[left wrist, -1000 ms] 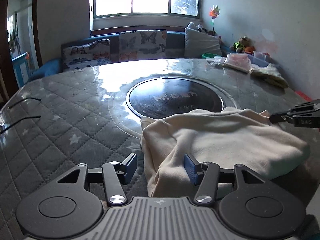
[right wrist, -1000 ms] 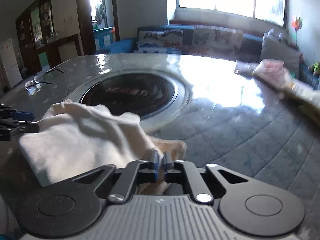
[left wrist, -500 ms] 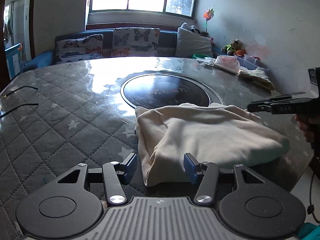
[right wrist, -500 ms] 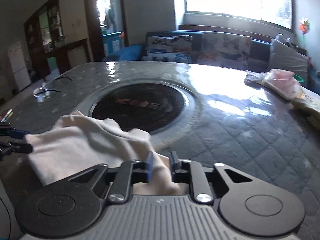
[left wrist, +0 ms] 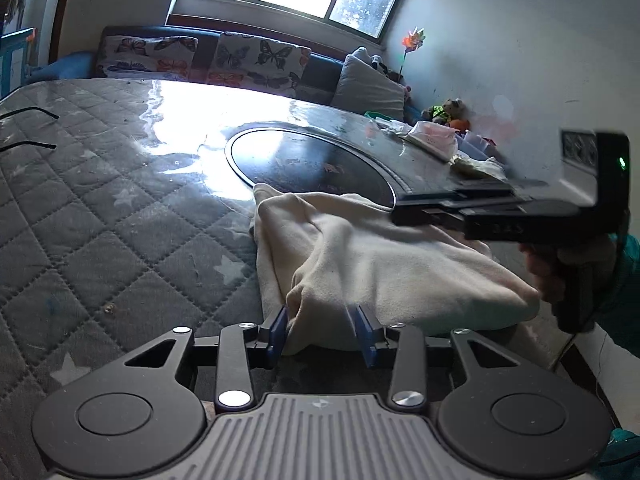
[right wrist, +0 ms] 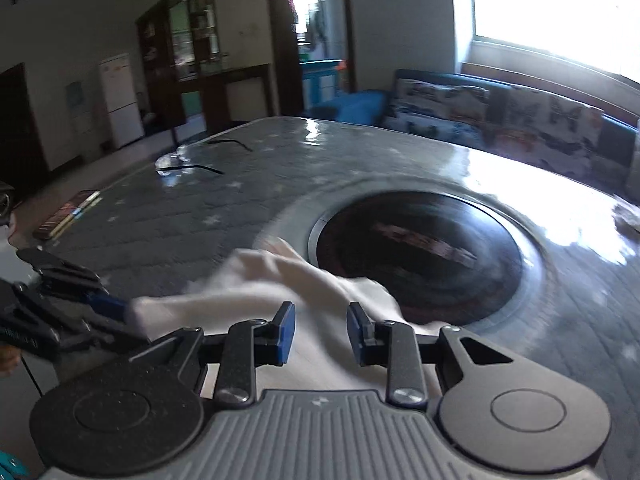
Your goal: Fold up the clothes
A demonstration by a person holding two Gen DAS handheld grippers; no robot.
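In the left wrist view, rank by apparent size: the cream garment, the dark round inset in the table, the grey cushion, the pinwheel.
1. cream garment, nearest the camera, so unsure against the inset
2. dark round inset
3. grey cushion
4. pinwheel

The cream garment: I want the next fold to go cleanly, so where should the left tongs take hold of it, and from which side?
Probably the near corner of the cream garment, which bulges up between the open left tongs. Come straight forward, low along the quilted table: the layers stack there into a raised edge that the fingers can straddle.
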